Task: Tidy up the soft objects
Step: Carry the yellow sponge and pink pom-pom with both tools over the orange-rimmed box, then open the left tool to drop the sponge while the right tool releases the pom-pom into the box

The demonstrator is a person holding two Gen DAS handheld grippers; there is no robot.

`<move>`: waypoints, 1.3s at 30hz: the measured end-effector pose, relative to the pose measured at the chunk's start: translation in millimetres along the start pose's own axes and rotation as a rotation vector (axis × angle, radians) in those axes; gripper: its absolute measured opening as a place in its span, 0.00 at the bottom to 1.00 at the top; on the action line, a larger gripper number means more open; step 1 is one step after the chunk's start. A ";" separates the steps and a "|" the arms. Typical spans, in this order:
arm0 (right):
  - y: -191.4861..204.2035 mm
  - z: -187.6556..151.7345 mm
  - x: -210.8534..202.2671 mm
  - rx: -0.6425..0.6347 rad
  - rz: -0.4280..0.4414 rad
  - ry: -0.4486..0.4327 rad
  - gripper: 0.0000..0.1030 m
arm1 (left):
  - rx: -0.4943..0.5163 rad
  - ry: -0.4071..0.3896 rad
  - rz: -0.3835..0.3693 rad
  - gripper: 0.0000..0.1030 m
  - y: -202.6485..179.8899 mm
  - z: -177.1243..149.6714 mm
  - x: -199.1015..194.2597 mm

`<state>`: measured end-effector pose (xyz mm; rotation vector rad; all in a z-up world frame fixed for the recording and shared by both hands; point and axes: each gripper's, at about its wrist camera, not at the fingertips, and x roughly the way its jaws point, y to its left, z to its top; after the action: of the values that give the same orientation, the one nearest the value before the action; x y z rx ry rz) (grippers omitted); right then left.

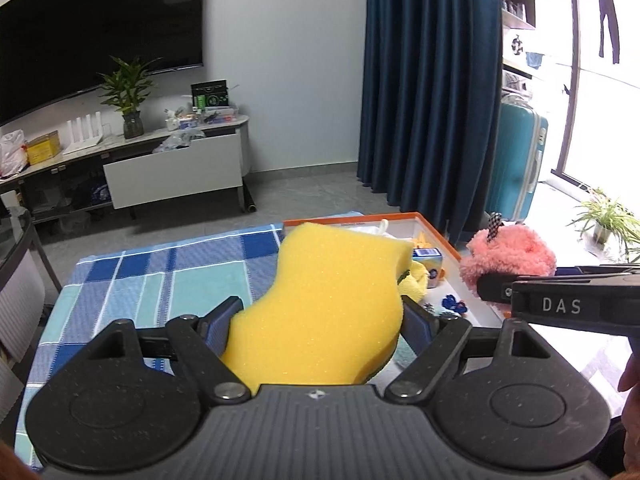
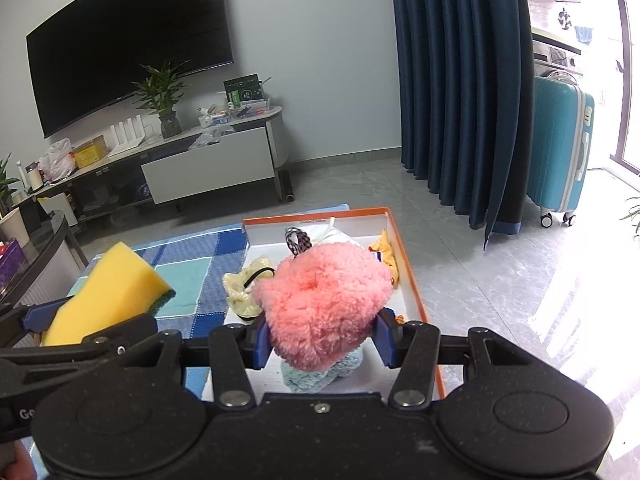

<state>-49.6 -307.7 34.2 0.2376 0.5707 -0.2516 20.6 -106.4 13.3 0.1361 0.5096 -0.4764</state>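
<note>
The left tool (image 1: 320, 316) clamps a yellow sponge (image 1: 328, 304) at centre frame, hiding much of the box (image 1: 440, 236), while the right view shows the right tool (image 2: 320, 336) gripping a pink puff (image 2: 324, 308) over that box's cream scrunchie (image 2: 240, 288) and blue cloth (image 2: 316, 376).

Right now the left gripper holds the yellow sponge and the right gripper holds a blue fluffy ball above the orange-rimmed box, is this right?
Not quite: the fluffy ball in the right gripper is pink, not blue, as the right wrist view shows. The left gripper does hold the yellow sponge, and the ball is above the orange-rimmed box.
</note>
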 end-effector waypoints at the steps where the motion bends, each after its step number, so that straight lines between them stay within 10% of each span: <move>1: -1.7 0.1 -0.4 0.002 -0.001 0.000 0.59 | -0.002 0.004 -0.009 0.82 -0.5 0.1 1.2; 39: -32.7 -7.0 34.5 0.045 -0.051 0.059 0.59 | 0.036 0.046 -0.078 0.84 -27.6 -4.3 28.7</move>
<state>-34.8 -342.2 4.3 0.2752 0.6300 -0.3076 27.7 -141.2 -5.0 0.1627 0.5526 -0.5600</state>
